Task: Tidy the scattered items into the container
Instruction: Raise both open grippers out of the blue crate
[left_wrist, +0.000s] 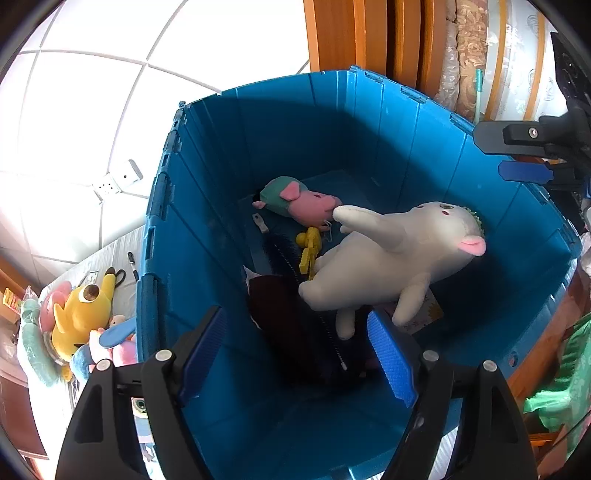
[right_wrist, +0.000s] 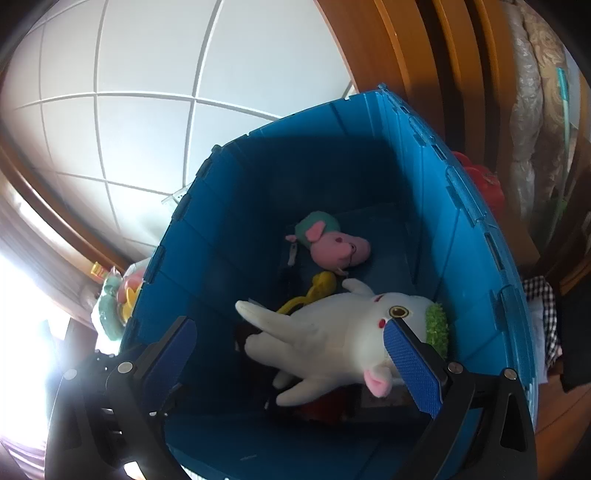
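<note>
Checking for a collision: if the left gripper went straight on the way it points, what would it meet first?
Probably the dark bundle at the blue bin's bottom, with the white plush's legs just beside that line. The left gripper is open and empty; depth is uncertain.

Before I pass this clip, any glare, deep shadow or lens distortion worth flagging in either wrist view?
Left wrist view: tiled floor blown out white; blue bin walls bow from the fisheye. Right wrist view: strong glare at the lower left edge; the bin's far corner lies in deep shadow, yet the white plush reads clearly.
</note>
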